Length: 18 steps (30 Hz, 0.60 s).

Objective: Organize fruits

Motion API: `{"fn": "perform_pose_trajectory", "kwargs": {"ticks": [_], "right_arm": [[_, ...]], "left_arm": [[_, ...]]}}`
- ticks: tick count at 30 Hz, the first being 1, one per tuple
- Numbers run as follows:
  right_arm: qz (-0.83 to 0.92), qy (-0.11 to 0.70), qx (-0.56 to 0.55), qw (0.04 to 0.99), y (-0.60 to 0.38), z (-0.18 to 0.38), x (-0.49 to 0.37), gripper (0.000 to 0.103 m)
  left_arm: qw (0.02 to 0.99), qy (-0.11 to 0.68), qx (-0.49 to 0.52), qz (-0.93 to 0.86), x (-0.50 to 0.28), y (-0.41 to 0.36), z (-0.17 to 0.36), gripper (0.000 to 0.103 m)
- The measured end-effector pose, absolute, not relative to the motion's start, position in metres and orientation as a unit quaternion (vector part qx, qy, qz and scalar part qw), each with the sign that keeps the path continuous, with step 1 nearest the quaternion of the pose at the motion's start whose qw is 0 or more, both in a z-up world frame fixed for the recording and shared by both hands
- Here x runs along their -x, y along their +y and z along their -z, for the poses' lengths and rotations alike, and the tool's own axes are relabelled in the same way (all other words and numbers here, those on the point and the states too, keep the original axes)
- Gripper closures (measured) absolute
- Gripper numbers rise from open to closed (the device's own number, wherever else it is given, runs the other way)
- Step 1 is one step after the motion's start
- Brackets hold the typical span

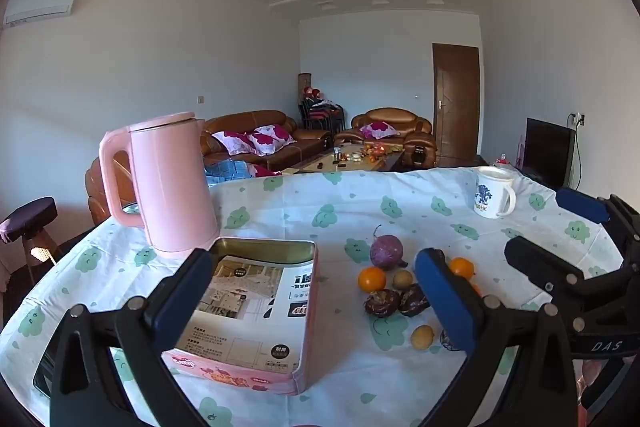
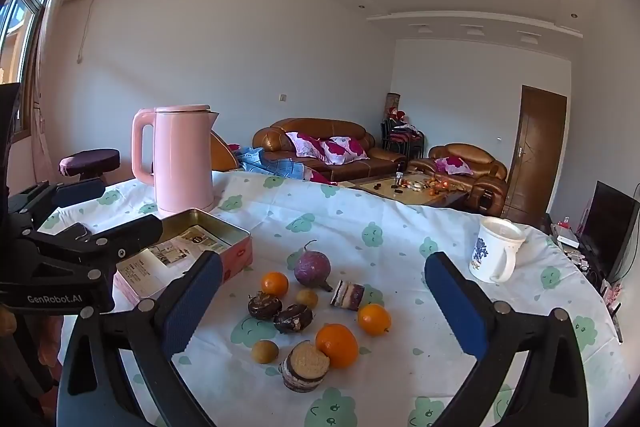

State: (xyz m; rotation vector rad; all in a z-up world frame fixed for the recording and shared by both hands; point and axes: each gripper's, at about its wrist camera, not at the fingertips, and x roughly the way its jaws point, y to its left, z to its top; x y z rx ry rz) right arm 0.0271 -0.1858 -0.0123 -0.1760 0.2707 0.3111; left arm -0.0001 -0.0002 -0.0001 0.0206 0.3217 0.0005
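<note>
A heap of fruit lies on the white tablecloth: a purple round fruit [image 2: 312, 267], three oranges [image 2: 337, 345], two small yellow fruits [image 2: 264, 351], dark wrinkled fruits [image 2: 293, 317] and cut striped pieces [image 2: 305, 365]. An open pink tin [image 1: 256, 311] with a paper sheet inside sits left of them. My left gripper [image 1: 316, 297] is open, its fingers astride the tin and the heap's left edge. My right gripper [image 2: 322, 301] is open and empty, hovering over the fruit. The purple fruit [image 1: 386, 251] also shows in the left wrist view.
A pink kettle [image 1: 168, 183] stands behind the tin. A white mug [image 2: 496, 251] stands at the right of the table. The round table's far edge [image 1: 360, 173] curves behind. Sofas and a coffee table are beyond.
</note>
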Motion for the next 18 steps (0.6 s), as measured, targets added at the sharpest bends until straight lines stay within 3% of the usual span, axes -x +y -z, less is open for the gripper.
{"fn": "perform_pose_trajectory", "kwargs": {"ticks": [18], "right_arm": [[-0.155,0.137,0.083,0.975,-0.1852,0.0152,-0.0252,0.001]], "left_arm": [[0.986,0.168,-0.012,0.0,-0.0018,-0.0026,0.0016,0.0]]}}
